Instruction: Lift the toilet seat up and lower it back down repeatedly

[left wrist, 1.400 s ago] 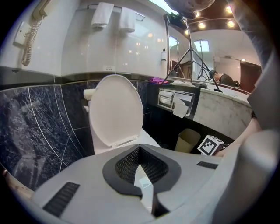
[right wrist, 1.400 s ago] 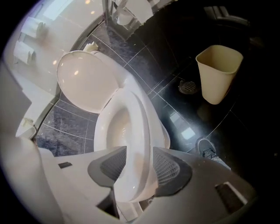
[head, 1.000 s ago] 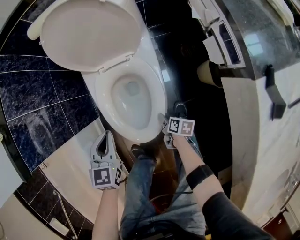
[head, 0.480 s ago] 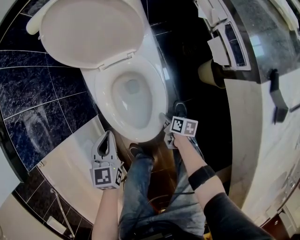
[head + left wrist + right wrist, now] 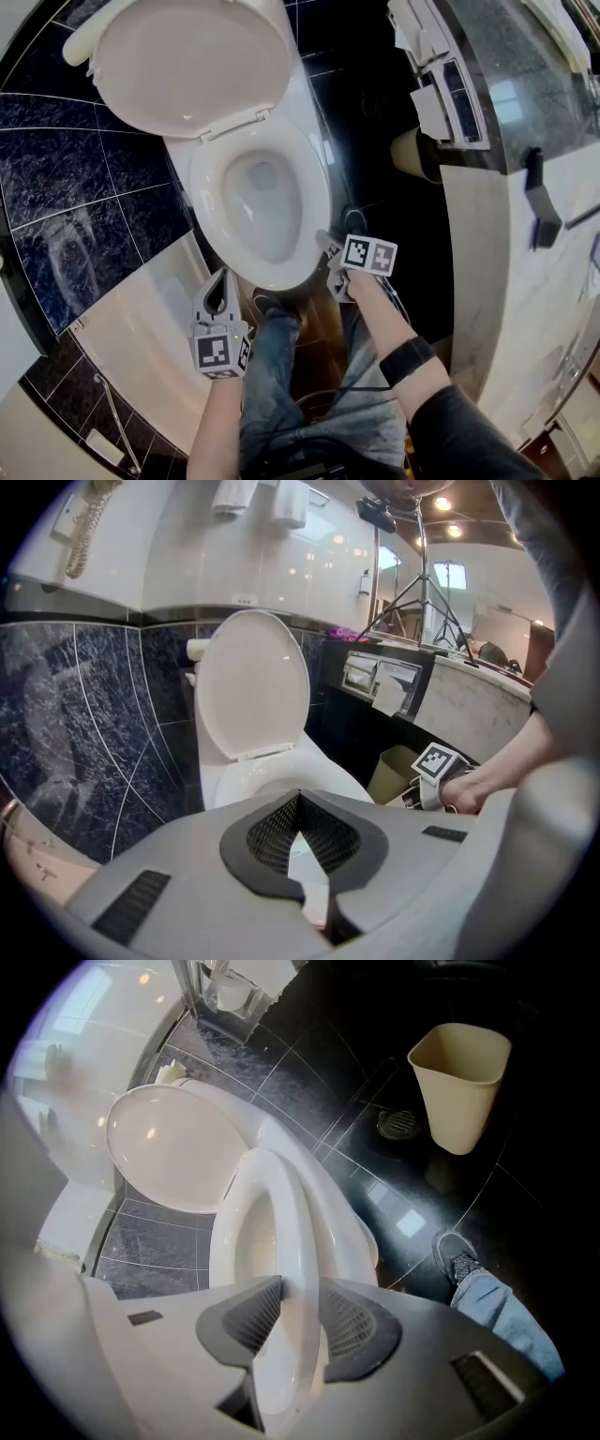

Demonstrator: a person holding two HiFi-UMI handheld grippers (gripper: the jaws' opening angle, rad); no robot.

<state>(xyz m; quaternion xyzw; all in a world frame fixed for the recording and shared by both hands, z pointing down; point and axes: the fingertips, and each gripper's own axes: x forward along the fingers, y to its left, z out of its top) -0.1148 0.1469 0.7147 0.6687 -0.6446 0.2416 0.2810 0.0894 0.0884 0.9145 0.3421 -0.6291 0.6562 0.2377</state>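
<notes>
While the toilet seat (image 5: 272, 274) lies down over the bowl (image 5: 267, 211) with the lid (image 5: 192, 61) raised behind it, the right gripper (image 5: 330, 259) is set on the seat's front right edge. Its jaws have just been closing. The right gripper view shows the seat running between them with a pad (image 5: 242, 1321) against each side, so the grip is on the seat.

Clearances:
- The dark tiled wall (image 5: 56, 187) runs close along the bowl's left side.
- A pale ledge (image 5: 141, 328) occupies the floor off the bowl's front left edge.
- The black floor (image 5: 375, 103) to the right of the bowl is open. A floor drain (image 5: 356, 217) sits just beside the gripped edge, and a beige waste bin (image 5: 412, 150) stands further back, against the foot of the marble counter (image 5: 487, 244).
- A shoe (image 5: 267, 305) stands at the bowl's front edge.

Pose:
- The right forearm (image 5: 394, 347) reaches in from the lower right, with the gripper angled downward.
- The left gripper (image 5: 222, 281) is held off the bowl's front left edge. It is near but apart from the bowl and pointed down toward it, with its jaws together on nothing.
</notes>
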